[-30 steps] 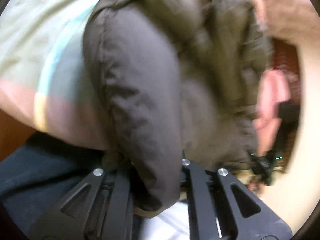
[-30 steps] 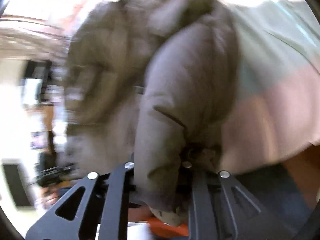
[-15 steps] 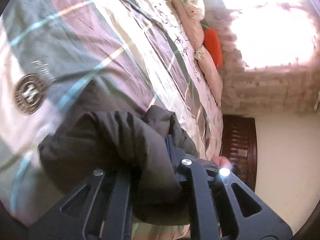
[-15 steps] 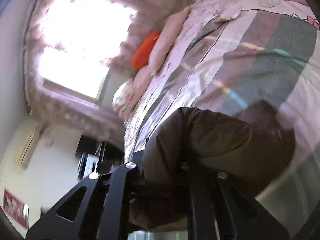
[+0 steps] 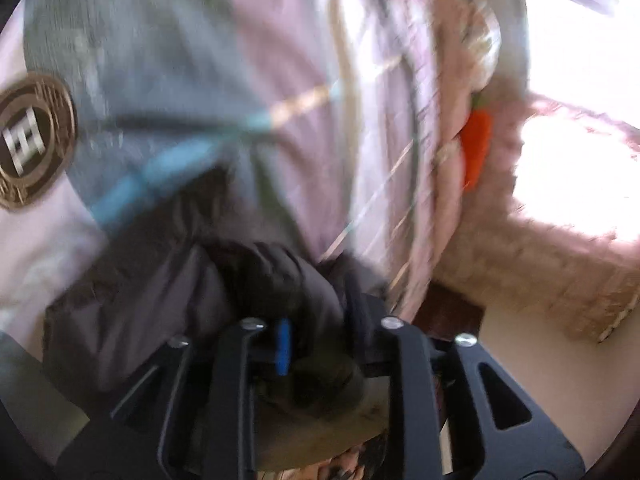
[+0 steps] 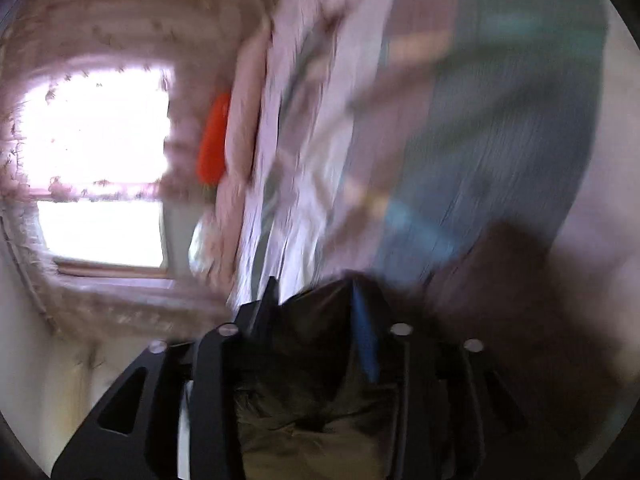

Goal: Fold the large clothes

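While both grip jacket [image 5: 168,304] — left gripper [image 5: 316,344] | right gripper [image 6: 316,356] — bulky padding may slip; bed [image 5: 280,60] beneath.

ahead: bare bedspread [image 5: 280,80] on both views | blocking: dark jacket [image 5: 168,280] bunched at both tools | far end: pillows [image 5: 452,128], orange cushion [image 5: 476,144], window wall

jackets: 1, dark padded [image 5: 168,292]
grippers: 2, left gripper [image 5: 320,344] and right gripper [image 6: 316,344]
quilts: 1, striped [image 5: 280,60]
round badges on quilt: 1 [image 5: 32,140]
orange carrot toys: 1 [image 5: 476,144]
windows: 1 [image 6: 96,168]
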`<state>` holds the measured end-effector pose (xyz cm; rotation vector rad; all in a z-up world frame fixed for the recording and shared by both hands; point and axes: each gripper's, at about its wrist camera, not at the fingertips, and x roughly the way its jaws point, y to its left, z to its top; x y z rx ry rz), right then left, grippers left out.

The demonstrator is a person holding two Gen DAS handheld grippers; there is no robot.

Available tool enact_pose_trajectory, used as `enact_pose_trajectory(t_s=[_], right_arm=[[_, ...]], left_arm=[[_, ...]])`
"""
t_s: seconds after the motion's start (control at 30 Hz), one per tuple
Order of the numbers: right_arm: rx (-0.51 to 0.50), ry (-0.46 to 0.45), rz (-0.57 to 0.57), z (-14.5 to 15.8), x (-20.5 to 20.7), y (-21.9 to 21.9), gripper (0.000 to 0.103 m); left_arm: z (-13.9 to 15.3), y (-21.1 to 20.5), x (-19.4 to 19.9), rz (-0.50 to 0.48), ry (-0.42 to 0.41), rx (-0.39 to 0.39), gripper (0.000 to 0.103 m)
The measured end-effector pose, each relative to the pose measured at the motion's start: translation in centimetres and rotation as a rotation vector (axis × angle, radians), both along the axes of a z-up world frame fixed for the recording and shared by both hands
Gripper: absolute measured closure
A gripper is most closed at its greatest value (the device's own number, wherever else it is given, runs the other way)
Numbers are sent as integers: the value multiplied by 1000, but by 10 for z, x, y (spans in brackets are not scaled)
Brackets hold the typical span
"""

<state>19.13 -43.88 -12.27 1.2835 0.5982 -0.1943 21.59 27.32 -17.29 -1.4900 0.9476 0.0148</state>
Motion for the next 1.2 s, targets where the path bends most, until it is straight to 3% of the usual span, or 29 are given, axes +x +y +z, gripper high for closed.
enact_pose_trajectory(t_s=[0.03, 0.07, 0.1, 0.13, 0.2, 0.27, 0.3, 0.37, 0.4, 0.47, 0.5, 0.57, 0.63, 0.77, 0.87, 0.93, 1.03, 1.1, 1.17, 1.2], right_arm=[[-44, -30, -59, 12, -12, -3, 15], [-61, -56, -44, 23, -17, -3, 15], [-87, -57, 20, 37, -16, 2, 15], [-137, -46, 88, 51, -13, 14, 15], [-306, -33, 248, 79, -7, 53, 15], [-471, -12, 418, 93, -1, 105, 15], [-544, -9, 512, 96, -1, 138, 19], [-630, 9, 679, 92, -2, 197, 37], [-653, 25, 769, 84, 0, 228, 43], [-709, 49, 869, 62, 6, 269, 44], [-775, 65, 881, 56, 8, 285, 44], [-865, 69, 862, 50, 18, 296, 41], [-892, 81, 820, 44, 33, 285, 29], [-883, 201, 599, 24, 73, 221, 27], [-848, 385, 356, -3, 77, 139, 31], [-811, 520, 197, -22, 66, 84, 34], [-607, 492, 98, -25, 46, 40, 34], [-701, 496, 55, -2, 41, 49, 35], [-781, 390, 114, 29, 46, 83, 35], [-804, 327, 187, 43, 46, 106, 35]], left_arm=[[10, 6, -5, 43, -47, 1, 58], [23, 12, -13, 94, -100, 12, 42], [37, 13, -19, 128, -126, 55, 36], [63, 14, -29, 153, -150, 170, 30], [116, -2, -42, 115, -190, 439, 30], [149, -34, -42, 28, -206, 616, 31], [158, -59, -38, -70, -178, 715, 33], [158, -102, -32, -249, -164, 791, 53], [146, -128, -21, -338, -165, 785, 56], [126, -169, -14, -498, -131, 824, 64], [114, -189, -9, -572, -103, 887, 65], [91, -210, 1, -668, -41, 1010, 63], [74, -207, 15, -670, -5, 1054, 63], [56, -154, 41, -469, 163, 1131, 63], [35, -111, 46, -379, 283, 1168, 63], [29, -93, 44, -357, 320, 1170, 63], [43, -77, 40, -271, 319, 1158, 64], [65, -80, 33, -186, 301, 1196, 62], [88, -101, 27, -175, 205, 1220, 55], [99, -118, 24, -214, 138, 1217, 53]])
